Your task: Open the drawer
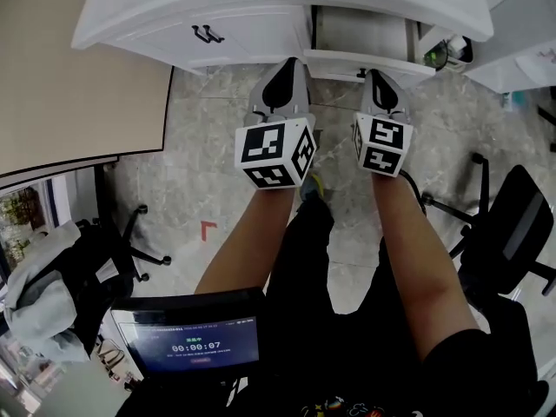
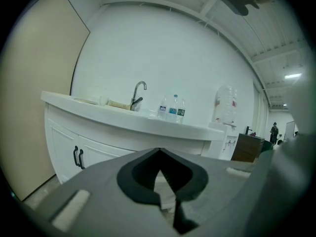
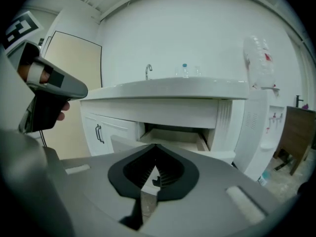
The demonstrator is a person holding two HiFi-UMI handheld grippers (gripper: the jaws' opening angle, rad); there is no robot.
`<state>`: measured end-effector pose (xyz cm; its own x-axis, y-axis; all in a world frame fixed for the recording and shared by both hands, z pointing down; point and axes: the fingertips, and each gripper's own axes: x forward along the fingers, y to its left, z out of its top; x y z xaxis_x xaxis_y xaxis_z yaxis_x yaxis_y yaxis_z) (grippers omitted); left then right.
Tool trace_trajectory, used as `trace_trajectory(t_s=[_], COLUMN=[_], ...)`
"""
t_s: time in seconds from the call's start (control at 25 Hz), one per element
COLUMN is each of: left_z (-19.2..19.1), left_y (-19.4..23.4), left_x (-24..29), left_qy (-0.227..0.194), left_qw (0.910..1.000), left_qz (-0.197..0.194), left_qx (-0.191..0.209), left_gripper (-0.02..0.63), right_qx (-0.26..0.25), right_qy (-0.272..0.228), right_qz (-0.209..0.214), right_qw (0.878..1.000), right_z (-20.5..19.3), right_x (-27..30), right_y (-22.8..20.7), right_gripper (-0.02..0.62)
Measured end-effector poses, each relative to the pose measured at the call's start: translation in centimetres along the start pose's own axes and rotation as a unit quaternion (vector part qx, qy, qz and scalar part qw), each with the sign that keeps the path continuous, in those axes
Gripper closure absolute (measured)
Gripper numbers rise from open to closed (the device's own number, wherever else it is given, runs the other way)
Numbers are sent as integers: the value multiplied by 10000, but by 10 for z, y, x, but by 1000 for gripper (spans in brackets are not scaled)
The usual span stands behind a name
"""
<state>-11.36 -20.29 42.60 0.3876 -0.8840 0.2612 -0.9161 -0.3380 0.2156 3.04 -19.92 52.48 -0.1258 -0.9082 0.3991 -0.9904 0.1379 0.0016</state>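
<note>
My left gripper (image 1: 285,69) and right gripper (image 1: 376,78) are grey with black inside the jaws, and each carries a cube of black-and-white square markers. The cabinet (image 1: 252,35) and its drawer (image 1: 339,62) are white with black handles (image 1: 207,34). The floor (image 1: 208,163) is mottled grey-beige stone bearing one red mark (image 1: 208,229).
</note>
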Motion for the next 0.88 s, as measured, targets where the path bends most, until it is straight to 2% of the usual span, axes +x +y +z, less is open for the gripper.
trace_trajectory(t_s=[0.24,0.56,0.88], left_z=[49,115,149], left_y=[-24,-62,-96], left_x=[-21,-53,-76], left_qy=[-64,-244,-381], left_qw=[9999,9995,9990], left_qz=[75,178,178], left_qx=[-32,42,123], left_gripper=[606,606,606], right_qx=[-87,-326,-461], right_qy=[-241,-801,-1101], right_qz=[387,771,822], right_qw=[9989,9933,9894], right_z=[75,183,235], right_x=[-37,-97,-143], right_y=[7,2,-15], right_gripper=[575,575,577])
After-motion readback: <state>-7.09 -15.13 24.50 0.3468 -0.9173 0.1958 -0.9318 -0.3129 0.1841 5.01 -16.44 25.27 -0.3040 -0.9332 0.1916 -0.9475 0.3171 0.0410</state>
